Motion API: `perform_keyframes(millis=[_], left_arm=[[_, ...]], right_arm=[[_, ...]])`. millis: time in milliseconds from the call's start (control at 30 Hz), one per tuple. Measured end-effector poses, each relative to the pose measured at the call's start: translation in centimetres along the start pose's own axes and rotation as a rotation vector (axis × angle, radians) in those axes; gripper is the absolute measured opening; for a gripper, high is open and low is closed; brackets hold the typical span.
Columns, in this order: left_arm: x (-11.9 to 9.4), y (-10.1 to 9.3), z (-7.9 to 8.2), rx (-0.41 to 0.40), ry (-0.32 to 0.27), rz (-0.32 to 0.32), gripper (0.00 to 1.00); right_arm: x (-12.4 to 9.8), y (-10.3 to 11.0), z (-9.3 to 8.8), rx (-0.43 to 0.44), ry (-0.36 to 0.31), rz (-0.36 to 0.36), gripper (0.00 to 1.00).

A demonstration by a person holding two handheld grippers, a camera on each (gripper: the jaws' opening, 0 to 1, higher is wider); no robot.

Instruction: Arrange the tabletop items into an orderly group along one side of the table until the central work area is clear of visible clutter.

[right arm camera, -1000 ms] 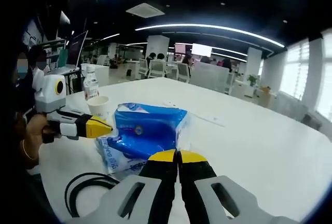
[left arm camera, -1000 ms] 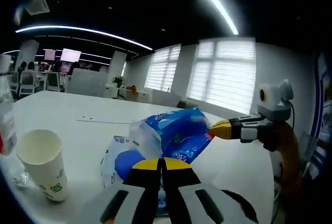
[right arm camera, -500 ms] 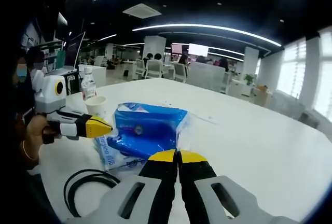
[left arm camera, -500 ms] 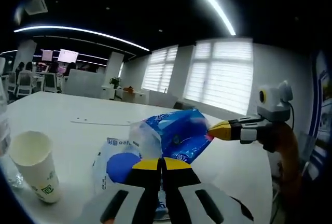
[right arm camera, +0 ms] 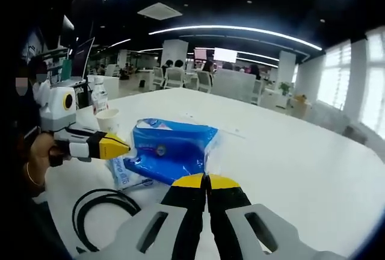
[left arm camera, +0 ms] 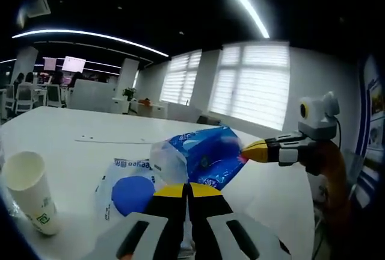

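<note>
A blue tissue pack (left arm camera: 207, 154) hangs between both grippers just above the white table (left arm camera: 72, 145). My left gripper (left arm camera: 187, 189) is shut on its clear plastic end. My right gripper (left arm camera: 245, 149) comes in from the right, its yellow tip pinched on the other end. In the right gripper view the same pack (right arm camera: 171, 148) lies ahead of my shut right gripper (right arm camera: 206, 182), with the left gripper (right arm camera: 123, 148) pinching its left edge. A flat white-and-blue packet (left arm camera: 123, 188) lies on the table under the pack.
A paper cup (left arm camera: 29, 191) stands at the left; in the right gripper view this cup (right arm camera: 109, 120) has a plastic bottle (right arm camera: 99, 97) behind it. A black cable loop (right arm camera: 99, 209) lies near the table's (right arm camera: 289, 170) edge. A hand (right arm camera: 36, 157) holds the left gripper.
Both views have shifted: the cup and the flat packet have slid left in the left gripper view and the bottle has left it. Both grippers keep their hold on the blue pack.
</note>
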State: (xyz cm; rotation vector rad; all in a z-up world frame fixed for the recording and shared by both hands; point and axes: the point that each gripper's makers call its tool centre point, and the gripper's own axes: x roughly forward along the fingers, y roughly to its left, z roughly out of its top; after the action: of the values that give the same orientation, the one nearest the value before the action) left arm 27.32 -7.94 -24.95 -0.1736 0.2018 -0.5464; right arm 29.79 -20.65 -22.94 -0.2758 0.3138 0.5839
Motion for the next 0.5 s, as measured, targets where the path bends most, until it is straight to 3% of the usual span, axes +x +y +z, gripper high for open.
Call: perform_keyframes(millis=[500], left_arm=[[1.3,-1.2,-0.7,0.008,0.021,-0.017,0.0]], right_arm=[[-0.9,-1.4,-1.1,0.02,0.003,-0.022,0.0]])
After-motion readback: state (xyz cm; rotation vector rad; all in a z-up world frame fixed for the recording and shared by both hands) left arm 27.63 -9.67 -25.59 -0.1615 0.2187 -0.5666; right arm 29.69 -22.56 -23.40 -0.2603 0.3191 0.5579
